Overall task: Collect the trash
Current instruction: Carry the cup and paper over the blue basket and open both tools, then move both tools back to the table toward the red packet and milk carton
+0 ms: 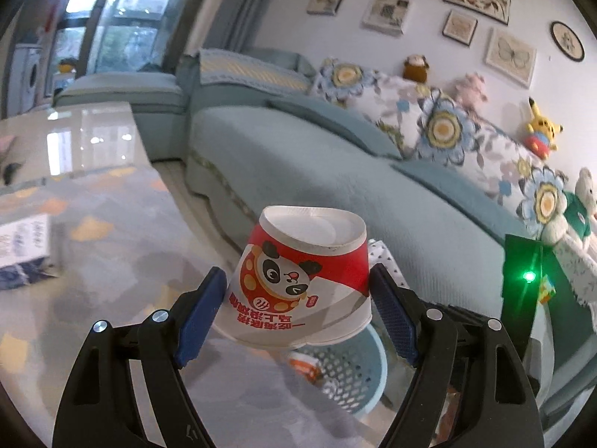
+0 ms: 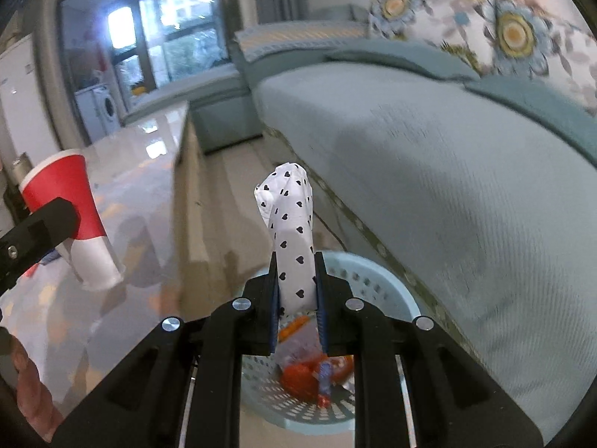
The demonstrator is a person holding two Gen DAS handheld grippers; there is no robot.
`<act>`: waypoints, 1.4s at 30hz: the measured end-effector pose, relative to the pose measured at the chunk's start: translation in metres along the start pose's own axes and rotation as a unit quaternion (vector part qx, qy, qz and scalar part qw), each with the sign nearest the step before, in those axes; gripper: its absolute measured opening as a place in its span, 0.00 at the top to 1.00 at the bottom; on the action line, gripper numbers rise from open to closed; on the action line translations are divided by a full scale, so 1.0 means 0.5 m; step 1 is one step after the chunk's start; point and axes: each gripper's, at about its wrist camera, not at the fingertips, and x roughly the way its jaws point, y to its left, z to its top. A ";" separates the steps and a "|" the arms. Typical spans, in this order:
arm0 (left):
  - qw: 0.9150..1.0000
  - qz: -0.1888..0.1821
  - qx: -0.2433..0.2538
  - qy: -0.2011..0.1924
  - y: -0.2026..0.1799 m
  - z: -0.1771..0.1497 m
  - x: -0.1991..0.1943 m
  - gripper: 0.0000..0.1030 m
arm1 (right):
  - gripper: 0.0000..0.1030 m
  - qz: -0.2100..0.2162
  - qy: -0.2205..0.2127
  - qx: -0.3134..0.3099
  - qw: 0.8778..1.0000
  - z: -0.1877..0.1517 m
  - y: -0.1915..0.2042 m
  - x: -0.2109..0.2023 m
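My left gripper [image 1: 296, 300] is shut on a red and white paper cup with a panda print [image 1: 302, 280], held upside down at the table's edge, up and to the left of a light blue perforated basket [image 1: 358, 373]. The cup also shows in the right wrist view [image 2: 74, 216]. My right gripper [image 2: 298, 291] is shut on a crumpled white tissue with black hearts [image 2: 293, 235], held directly above the basket [image 2: 377, 280]. Red and orange wrappers [image 2: 306, 377] lie inside the basket.
A glossy patterned coffee table [image 1: 112, 261] lies at left with a tissue box [image 1: 26, 250] on it. A teal sofa [image 1: 373, 194] with floral cushions and plush toys runs along the right. The basket stands on the floor between the two.
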 end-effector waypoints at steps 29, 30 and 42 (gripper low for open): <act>0.993 -0.048 -0.087 0.056 0.034 -0.028 0.093 0.18 | 0.57 -0.029 0.097 0.142 0.985 -0.094 -0.144 0.130; 0.994 -0.048 -0.086 0.056 0.036 -0.028 0.093 0.18 | 0.57 -0.029 0.096 0.142 0.985 -0.093 -0.143 0.129; 0.996 -0.026 -0.087 0.002 0.084 -0.006 -0.026 0.19 | 0.57 -0.001 0.023 0.127 0.992 -0.017 -0.094 0.021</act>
